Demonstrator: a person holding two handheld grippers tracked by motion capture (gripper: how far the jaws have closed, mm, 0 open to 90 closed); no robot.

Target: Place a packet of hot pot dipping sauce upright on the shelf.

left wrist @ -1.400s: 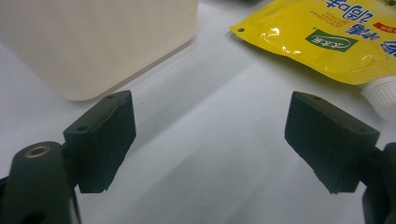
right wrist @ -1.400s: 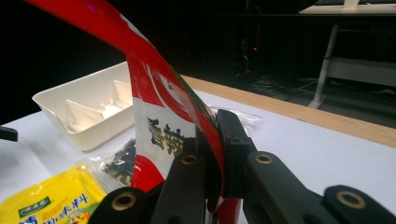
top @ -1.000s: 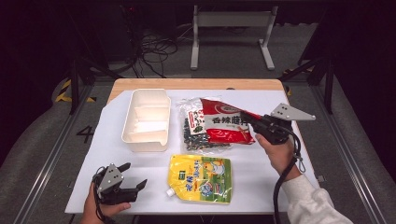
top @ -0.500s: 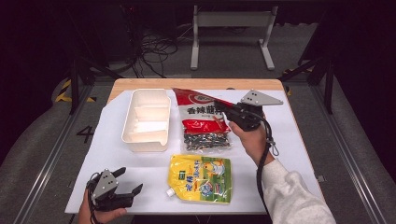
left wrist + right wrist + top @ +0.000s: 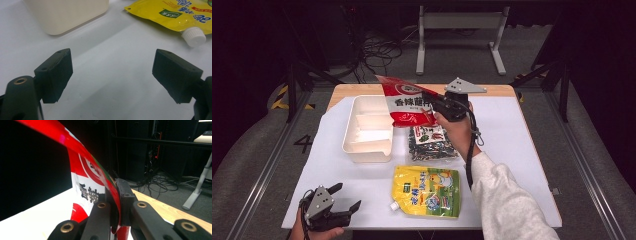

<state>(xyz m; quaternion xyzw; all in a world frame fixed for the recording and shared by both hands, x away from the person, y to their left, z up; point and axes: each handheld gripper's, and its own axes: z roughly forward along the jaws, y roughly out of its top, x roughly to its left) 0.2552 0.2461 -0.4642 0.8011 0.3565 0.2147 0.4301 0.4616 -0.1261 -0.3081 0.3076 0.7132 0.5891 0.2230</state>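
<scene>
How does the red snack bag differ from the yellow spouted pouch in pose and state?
The red snack bag is lifted off the table, clamped by the right claw; the yellow spouted pouch lies flat on the white table, untouched. The red bag hangs tilted beside the white tray; the yellow pouch rests nearer the person, in front of the open left claw. The yellow pouch has a white screw cap; the red bag shows none. Both are printed flexible packages.

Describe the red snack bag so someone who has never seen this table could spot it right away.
Look at the white table, just right of the cream tray. The red bag hangs lifted there, pinched in the right gripper, above a clear packet. Unlike the flat yellow spout pouch, it is red with black characters.
</scene>
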